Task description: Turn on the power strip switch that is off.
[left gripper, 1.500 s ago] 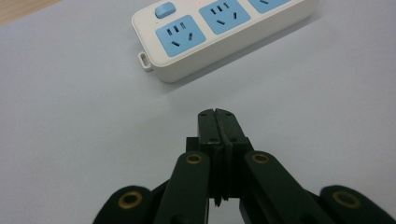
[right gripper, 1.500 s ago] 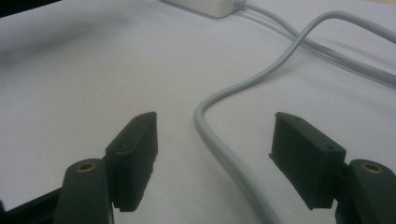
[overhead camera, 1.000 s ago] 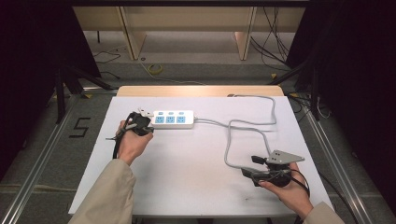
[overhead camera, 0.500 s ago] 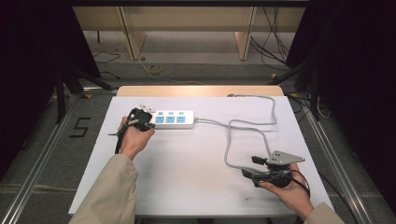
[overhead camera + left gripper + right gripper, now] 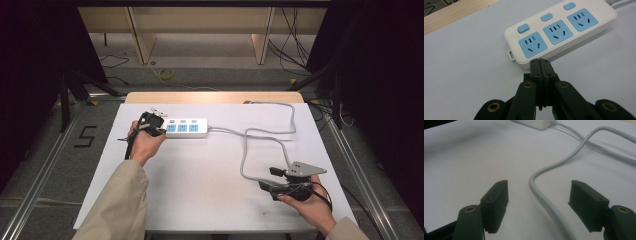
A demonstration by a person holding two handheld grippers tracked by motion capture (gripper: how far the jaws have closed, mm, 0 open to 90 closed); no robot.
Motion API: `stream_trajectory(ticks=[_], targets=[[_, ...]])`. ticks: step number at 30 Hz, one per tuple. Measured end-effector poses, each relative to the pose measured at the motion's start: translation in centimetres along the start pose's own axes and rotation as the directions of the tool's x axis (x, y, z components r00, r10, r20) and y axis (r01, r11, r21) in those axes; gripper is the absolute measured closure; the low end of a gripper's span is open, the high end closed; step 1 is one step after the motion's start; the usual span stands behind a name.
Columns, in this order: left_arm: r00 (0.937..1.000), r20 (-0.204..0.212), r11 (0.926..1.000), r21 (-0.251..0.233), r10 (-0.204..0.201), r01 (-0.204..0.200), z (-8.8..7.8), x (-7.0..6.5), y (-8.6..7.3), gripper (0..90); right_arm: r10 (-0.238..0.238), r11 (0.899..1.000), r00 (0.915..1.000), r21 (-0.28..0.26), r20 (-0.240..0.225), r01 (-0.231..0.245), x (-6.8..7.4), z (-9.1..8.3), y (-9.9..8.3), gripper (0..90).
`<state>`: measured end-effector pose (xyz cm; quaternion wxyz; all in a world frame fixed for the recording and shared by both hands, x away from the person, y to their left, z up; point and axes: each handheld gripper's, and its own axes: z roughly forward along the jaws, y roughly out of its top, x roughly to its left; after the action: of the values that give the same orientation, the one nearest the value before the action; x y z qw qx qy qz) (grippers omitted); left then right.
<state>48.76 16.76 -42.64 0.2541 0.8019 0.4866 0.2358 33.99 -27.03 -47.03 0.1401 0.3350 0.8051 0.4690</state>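
Observation:
A white power strip (image 5: 186,128) with three blue sockets and three blue switches (image 5: 559,32) lies at the back left of the white table (image 5: 200,195). My left gripper (image 5: 158,131) is shut with nothing between its jaws. Its tips (image 5: 540,61) stand right at the strip's near left corner, in front of the leftmost socket. From the strip's right end a grey cable (image 5: 245,155) loops toward the front right. There my right gripper (image 5: 269,179) is open, and the cable (image 5: 544,170) runs on the table between its jaws, touching neither pad.
The cable also loops to the table's back right edge (image 5: 292,112) and goes off it. A wooden strip (image 5: 215,97) borders the far edge. On the floor at left is a "5" mark (image 5: 85,136); rails run along both sides.
The left hand has turned and shifted slightly at the strip's left end. The right hand and the cable have stayed where they were.

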Motion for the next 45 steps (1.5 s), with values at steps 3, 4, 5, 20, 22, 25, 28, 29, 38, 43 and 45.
stream_trajectory(ticks=[3, 4, 5, 20, 22, 25, 28, 29, 38, 43, 45], targets=[[0.9999, -0.005, 1.0000, 0.005, 0.009, -0.009, 0.1, 0.0, 0.3, 89.7, 0.004, 1.000, 1.0000, 0.001, -0.001, -0.004, 0.0, 0.0, 0.0, 32.4], [0.9999, -0.005, 0.9999, 0.004, 0.009, -0.009, 0.2, 0.0, 0.5, 89.8, 0.003, 1.000, 1.0000, 0.001, -0.001, -0.003, 0.0, 0.0, 0.0, 32.4], [0.9999, -0.004, 0.9999, 0.004, 0.013, -0.013, 0.2, 0.1, 0.6, 89.7, 0.003, 1.000, 1.0000, 0.001, -0.001, -0.003, 0.0, 0.0, 0.0, 32.4], [0.9994, -0.019, 0.9992, 0.028, 0.029, -0.028, 1.2, 0.7, 2.1, 89.7, 0.003, 1.000, 1.0000, -0.001, 0.004, -0.003, -0.1, 0.0, 0.0, 32.4], [0.9993, -0.021, 0.9990, 0.034, 0.031, -0.030, 1.4, 0.8, 2.3, 89.7, 0.003, 1.000, 1.0000, -0.001, 0.004, -0.003, -0.1, 0.0, 0.0, 32.4], [0.9991, -0.026, 0.9989, 0.036, 0.032, -0.031, 1.5, 0.9, 2.5, 89.7, 0.002, 1.000, 1.0000, -0.001, 0.005, -0.002, -0.1, 0.0, 0.0, 32.4], [0.9989, -0.028, 0.9985, 0.041, 0.036, -0.035, 1.7, 1.0, 2.9, 89.7, 0.001, 1.000, 1.0000, 0.000, 0.006, -0.001, -0.1, -0.1, -0.1, 32.4], [0.9988, -0.028, 0.9983, 0.044, 0.040, -0.039, 1.7, 1.0, 3.0, 89.7, 0.001, 1.000, 1.0000, 0.000, 0.005, -0.001, -0.1, -0.1, -0.1, 32.4], [0.9984, -0.030, 0.9975, 0.053, 0.048, -0.047, 2.4, 1.2, 3.8, 89.7, 0.005, 1.000, 1.0000, 0.001, 0.004, -0.005, -0.1, -0.1, -0.1, 32.4], [0.9983, -0.036, 0.9976, 0.053, 0.046, -0.044, 3.0, 1.4, 3.9, 89.7, 0.005, 1.000, 1.0000, -0.001, 0.002, -0.005, -0.2, -0.1, -0.1, 32.5], [0.9982, -0.036, 0.9976, 0.052, 0.047, -0.045, 3.2, 1.5, 3.9, 89.7, 0.003, 1.000, 1.0000, -0.001, 0.002, -0.003, -0.2, -0.1, -0.1, 32.5]])
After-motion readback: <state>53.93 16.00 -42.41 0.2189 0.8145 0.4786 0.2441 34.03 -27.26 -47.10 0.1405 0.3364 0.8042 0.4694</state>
